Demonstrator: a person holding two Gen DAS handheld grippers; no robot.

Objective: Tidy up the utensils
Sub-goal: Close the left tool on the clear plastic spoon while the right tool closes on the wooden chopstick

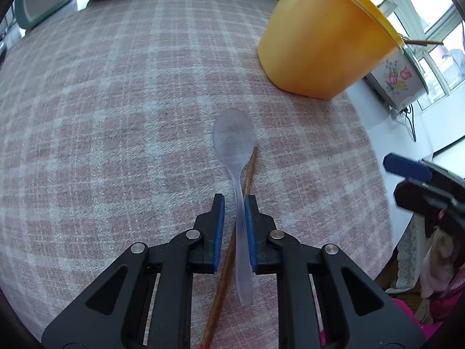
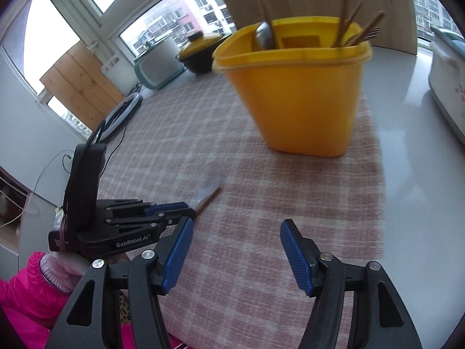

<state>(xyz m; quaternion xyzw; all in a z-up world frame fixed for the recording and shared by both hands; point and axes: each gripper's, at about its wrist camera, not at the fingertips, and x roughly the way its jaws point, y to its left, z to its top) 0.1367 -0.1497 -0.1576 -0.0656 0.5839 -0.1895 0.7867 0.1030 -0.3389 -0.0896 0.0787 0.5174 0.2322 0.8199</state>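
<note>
A translucent plastic spoon (image 1: 234,139) lies on the pink checked cloth (image 1: 116,116), beside a wooden chopstick (image 1: 226,264). My left gripper (image 1: 234,200) straddles the spoon's handle; its right pad touches the handle, the left pad stands a little apart. In the right wrist view the left gripper (image 2: 186,208) is at the spoon (image 2: 209,179) and chopstick (image 2: 207,200). The yellow utensil holder (image 1: 322,37) (image 2: 299,93) stands beyond, holding a metal spoon (image 2: 264,39), chopsticks and a fork. My right gripper (image 2: 237,247) is open and empty above the cloth.
A dark pot (image 2: 200,49) and a teal appliance (image 2: 158,67) stand at the table's far side. A flowered white pot (image 2: 447,87) sits right of the holder. The white table edge (image 1: 383,122) lies past the cloth. A pink sleeve (image 2: 26,293) is at lower left.
</note>
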